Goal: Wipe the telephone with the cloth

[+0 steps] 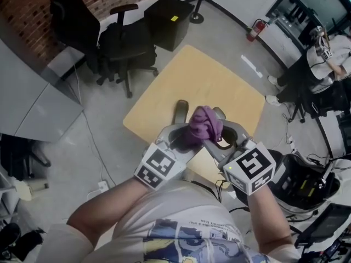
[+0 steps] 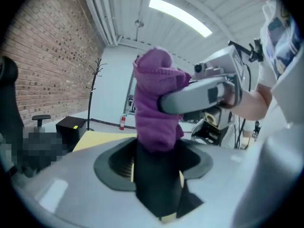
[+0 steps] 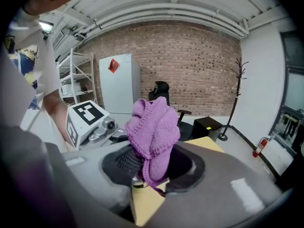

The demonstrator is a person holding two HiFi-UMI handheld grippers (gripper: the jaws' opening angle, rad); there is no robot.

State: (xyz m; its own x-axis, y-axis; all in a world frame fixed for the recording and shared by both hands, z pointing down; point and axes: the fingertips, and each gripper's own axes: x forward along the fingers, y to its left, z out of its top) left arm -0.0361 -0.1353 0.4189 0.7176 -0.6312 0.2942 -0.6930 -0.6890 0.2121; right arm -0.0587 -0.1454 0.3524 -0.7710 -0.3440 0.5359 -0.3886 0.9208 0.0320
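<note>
Jaws of the left gripper [image 2: 156, 164] stand wide, grasping the black telephone [image 2: 154, 194]; the right gripper [image 3: 153, 167] clenches the purple cloth [image 3: 154, 127] over its top.

Head view looks down; both gripper views share the cloth [image 1: 204, 126] close-up.

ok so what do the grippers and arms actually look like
Both the left gripper and right gripper are smooth grey shells with black ribbed pads at the tongs. Each carries a white cube printed with black square markers. The person wears a short-sleeved white T-shirt with a blue and yellow print.
</note>
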